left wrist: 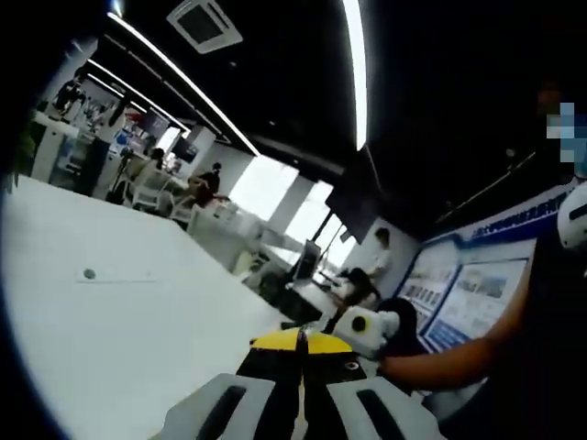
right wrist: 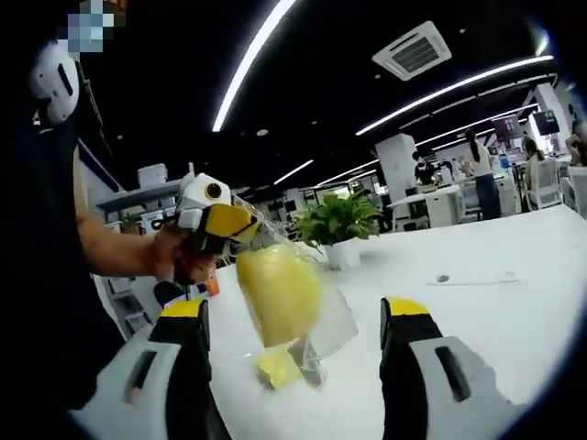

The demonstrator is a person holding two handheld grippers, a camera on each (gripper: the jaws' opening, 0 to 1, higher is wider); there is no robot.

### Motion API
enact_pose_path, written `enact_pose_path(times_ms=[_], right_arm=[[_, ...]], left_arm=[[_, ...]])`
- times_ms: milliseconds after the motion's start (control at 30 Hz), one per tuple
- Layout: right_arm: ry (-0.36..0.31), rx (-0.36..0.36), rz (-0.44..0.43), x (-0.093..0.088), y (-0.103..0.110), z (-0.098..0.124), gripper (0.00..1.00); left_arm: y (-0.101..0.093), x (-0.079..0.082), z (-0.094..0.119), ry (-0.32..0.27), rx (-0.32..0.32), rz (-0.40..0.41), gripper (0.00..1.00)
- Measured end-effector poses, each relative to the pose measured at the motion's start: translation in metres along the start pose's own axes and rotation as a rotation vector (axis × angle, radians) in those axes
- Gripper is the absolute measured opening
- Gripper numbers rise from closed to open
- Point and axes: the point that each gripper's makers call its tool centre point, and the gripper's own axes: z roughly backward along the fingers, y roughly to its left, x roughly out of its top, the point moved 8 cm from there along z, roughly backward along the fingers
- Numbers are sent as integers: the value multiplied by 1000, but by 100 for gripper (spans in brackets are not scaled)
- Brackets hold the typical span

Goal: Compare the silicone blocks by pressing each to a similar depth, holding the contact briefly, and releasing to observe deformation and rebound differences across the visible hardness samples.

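In the right gripper view, a clear plastic bag (right wrist: 332,316) hangs above the white table (right wrist: 514,312) with a large pale yellow silicone block (right wrist: 275,289) inside it. A smaller yellow block (right wrist: 275,368) lies at the bag's bottom, by the table top. My left gripper (right wrist: 231,223) comes in from the left, shut on the bag's top edge. My right gripper (right wrist: 293,312) stands open, its yellow-tipped jaws wide apart on either side of the hanging bag without touching it. In the left gripper view, the left gripper (left wrist: 299,341) has its yellow tips pressed together; the bag is hidden there.
A potted green plant (right wrist: 339,225) stands on the table behind the bag. A small round dot (right wrist: 442,278) marks the table top farther right, also the dot (left wrist: 89,273). The person's forearm (left wrist: 449,362) reaches in at the right. Office desks and seated people lie beyond.
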Motion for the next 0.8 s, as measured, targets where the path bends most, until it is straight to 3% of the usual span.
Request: enact_pose_path(times_ms=[467, 567, 800], right_arm=[[-45, 83, -24, 3, 13, -8, 42], [-26, 97, -23, 2, 16, -7, 33], [4, 99, -5, 1, 18, -6, 27]], left_arm=[[-13, -1, 4, -12, -27, 26, 0], [-15, -3, 3, -9, -27, 28, 0], [-15, -2, 5, -9, -24, 30, 0]])
